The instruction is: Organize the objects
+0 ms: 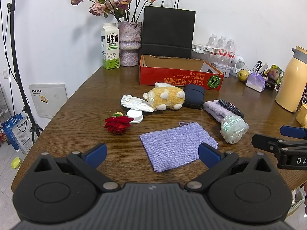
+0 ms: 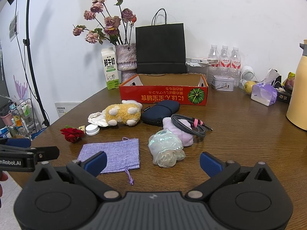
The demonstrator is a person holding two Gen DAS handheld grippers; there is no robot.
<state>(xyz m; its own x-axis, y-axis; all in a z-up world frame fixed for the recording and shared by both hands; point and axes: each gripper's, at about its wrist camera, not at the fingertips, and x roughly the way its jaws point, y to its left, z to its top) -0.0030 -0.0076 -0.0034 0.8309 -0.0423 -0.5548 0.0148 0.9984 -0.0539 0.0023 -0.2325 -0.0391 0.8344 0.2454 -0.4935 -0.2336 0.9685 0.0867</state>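
Now we hold both tools low over the near edge of the brown wooden table point(image 1: 80, 99), and neither carries anything; our left gripper point(image 1: 152, 154) has its blue pads spread wide, with the right-hand pad over the near corner of the lilac woven pouch point(image 1: 176, 145); our right gripper point(image 2: 152, 163) is likewise spread wide, its left pad over the pouch's near edge and the iridescent plastic bundle point(image 2: 166, 149) just ahead between the two pads. Beyond the pouch the loose things lie in a rough band across the table; a red fabric flower point(image 1: 118, 124) sits to the left, touching a white screw cap point(image 1: 135, 116); behind those, a crumpled white wrapper point(image 1: 134, 103) rests against a yellow plush toy point(image 1: 165, 97) lying on its side; a dark blue zip case point(image 1: 193, 95) sits just beside the plush, close to the box; a pale purple fuzzy cloth point(image 2: 184, 134) lies to the right with a coiled braided cable point(image 2: 190, 125) on top of it, and the iridescent bundle touches its near end. Farther back stands the red cardboard box point(image 2: 163, 95), open-topped, with nothing visible inside from this angle; behind it we see a black paper bag point(image 2: 160, 48), a vase of dried roses point(image 1: 129, 42) and a milk carton point(image 1: 110, 46) against the wall.
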